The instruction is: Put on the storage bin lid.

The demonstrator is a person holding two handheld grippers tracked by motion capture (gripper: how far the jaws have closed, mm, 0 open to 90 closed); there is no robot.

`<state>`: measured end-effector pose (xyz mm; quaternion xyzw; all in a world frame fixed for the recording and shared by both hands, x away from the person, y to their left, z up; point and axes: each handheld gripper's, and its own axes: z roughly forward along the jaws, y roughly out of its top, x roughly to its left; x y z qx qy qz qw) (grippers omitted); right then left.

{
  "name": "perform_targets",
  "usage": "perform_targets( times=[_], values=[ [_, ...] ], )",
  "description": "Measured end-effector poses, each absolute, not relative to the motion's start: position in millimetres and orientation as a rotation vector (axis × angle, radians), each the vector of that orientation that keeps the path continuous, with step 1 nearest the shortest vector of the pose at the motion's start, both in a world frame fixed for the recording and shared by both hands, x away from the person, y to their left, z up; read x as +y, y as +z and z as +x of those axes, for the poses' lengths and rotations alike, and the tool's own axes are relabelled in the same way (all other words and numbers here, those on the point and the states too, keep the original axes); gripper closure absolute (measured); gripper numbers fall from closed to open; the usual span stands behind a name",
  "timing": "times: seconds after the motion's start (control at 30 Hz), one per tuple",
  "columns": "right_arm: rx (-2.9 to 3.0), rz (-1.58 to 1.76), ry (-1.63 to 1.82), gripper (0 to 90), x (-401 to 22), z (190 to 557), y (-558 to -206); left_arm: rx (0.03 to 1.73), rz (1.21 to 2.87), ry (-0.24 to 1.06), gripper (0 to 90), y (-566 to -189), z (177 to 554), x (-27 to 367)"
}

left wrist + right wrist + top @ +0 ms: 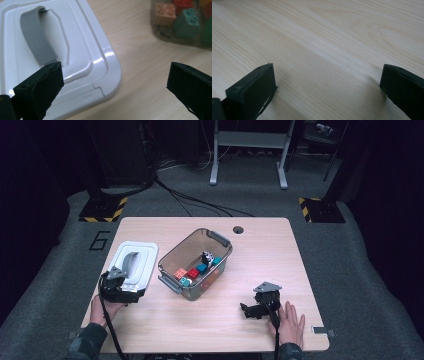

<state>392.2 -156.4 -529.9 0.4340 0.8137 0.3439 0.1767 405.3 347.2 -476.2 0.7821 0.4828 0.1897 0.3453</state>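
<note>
A white lid (pixel 135 260) with a grey handle (pixel 131 260) lies flat on the left of the wooden table (pixel 260 255). My left gripper (pixel 131 292) hovers at the lid's near end, jaws open and holding nothing. In the left gripper view, the gripper (pixel 115 82) frames the lid's rounded corner (pixel 100 75) below it, with the handle (pixel 35 42) further on. A clear grey bin (pixel 176 255) at the table's middle holds several coloured toy bricks (pixel 192 272). My right gripper (pixel 246 310) rests at the front right, open over bare wood (pixel 327 85).
The bin's corner with bricks (pixel 180 22) shows in the left gripper view, close to the lid. A round cable hole (pixel 238 229) sits near the table's far edge. Beyond the table stand a metal frame (pixel 250 150) and floor cables (pixel 190 200).
</note>
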Motion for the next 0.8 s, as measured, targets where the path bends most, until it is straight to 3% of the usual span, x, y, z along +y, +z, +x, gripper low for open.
perform_targets(
  times=[0.4,0.67,0.8],
  values=[
    [2.311,1.212,0.966,0.0,-158,392,-530,1.350,1.975,0.554,2.1,-472,445,366],
    [2.312,1.205,0.966,0.0,-158,393,-530,1.419,1.955,0.528,3.4,-477,476,375],
    [2.311,1.206,0.966,0.0,-158,393,-530,1.435,1.975,0.500,9.3,-482,488,381]
  ],
)
